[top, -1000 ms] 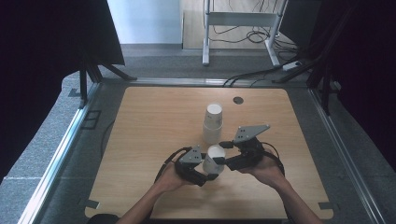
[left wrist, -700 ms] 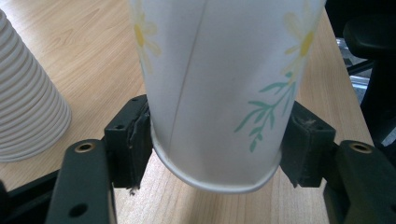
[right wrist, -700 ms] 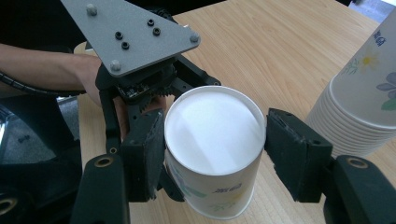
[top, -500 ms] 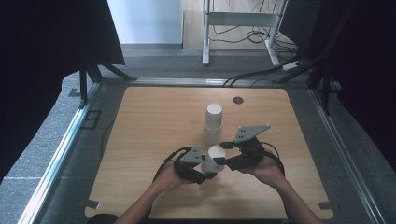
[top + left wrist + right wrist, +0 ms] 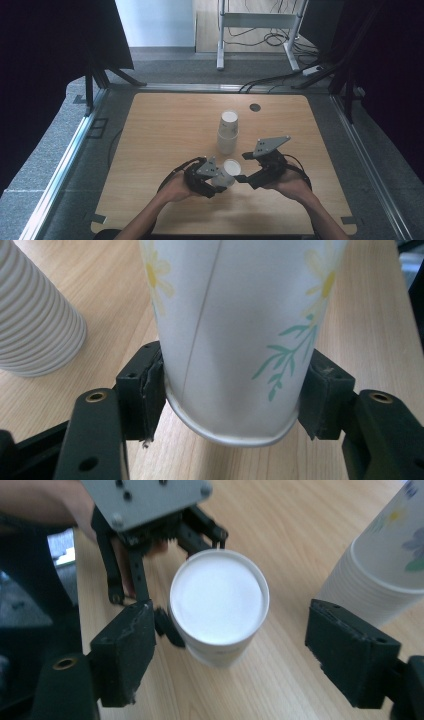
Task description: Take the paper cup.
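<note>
Left gripper (image 5: pixel 220 181): jaws clamped on a single paper cup, pads pressed on both sides just above its base, as seen in the left gripper view; jaws closed inward onto it within the last second.
Paper cup (image 5: pixel 235 335): white, printed with yellow flowers and green sprigs; upside down, closed base facing up in the high view, wide end low near the worktop, contact with it not clear; placed between the two grippers, near the front edge, just in front of the stack.
Cup stack (image 5: pixel 228 132): upside-down nested paper cups standing mid-worktop, beyond the held cup and apart from it.
Right gripper (image 5: pixel 241 178): jaws apart, one on each side of the cup's base without touching, seen clearly in the right gripper view; just been opening, cup between them but free of the pads.
Worktop (image 5: pixel 165 130): pale wood, small dark round cap near the far edge.
Risk, crushing: thin paper wall likely to dent or buckle if the left squeeze tightens.
Risk, slipping: tapered side narrowing toward the gripped end, so a slide out of the pads possible during a lift or tilt.
Risk, knock: right jaws close by; a careless withdrawal could nudge the cup or clip the stack.
Change from earlier frame: grip passed from right to left; hands and cup otherwise in the same spot.
</note>
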Demonstrator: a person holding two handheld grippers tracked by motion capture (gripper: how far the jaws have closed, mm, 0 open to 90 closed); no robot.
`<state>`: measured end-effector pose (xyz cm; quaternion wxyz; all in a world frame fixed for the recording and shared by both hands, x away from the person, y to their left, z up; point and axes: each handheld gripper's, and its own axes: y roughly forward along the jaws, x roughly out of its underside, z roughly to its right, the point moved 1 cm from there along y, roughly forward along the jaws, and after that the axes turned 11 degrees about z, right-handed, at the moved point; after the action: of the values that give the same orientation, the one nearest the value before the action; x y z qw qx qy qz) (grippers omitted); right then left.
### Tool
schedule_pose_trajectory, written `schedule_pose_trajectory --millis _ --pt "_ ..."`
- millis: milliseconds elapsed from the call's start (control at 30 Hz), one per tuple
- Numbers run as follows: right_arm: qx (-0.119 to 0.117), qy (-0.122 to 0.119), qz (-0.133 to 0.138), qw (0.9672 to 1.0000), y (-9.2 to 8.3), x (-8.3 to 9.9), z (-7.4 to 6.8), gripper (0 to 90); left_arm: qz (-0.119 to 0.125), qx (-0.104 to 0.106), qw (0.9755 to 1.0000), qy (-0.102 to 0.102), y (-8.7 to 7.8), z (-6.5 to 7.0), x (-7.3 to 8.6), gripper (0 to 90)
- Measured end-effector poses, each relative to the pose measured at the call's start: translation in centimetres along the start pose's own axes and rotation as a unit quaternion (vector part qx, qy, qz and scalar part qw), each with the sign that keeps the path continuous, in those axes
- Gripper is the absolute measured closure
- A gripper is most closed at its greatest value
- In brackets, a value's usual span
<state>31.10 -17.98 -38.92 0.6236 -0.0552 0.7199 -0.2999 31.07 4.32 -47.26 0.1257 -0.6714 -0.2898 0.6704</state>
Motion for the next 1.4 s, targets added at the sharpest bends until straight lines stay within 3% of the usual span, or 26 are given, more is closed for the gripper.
schedule_pose_trajectory --millis 267,767,1400 --pt "-0.006 -0.031 -0.058 0.9978 1.0 0.4 -0.5 15.4 -0.047 0.008 0.9983 0.033 0.3 0.4 -0.8 36.0" --pt "-0.024 -0.057 -0.134 0.9890 3.3 1.3 -1.1 15.0 -0.075 0.022 0.9953 0.057 1.4 1.2 -1.2 36.0" --pt "-0.044 -0.055 -0.151 0.9860 4.4 2.0 -1.1 25.1 -0.077 0.032 0.9948 0.059 2.1 1.7 -1.4 36.0"
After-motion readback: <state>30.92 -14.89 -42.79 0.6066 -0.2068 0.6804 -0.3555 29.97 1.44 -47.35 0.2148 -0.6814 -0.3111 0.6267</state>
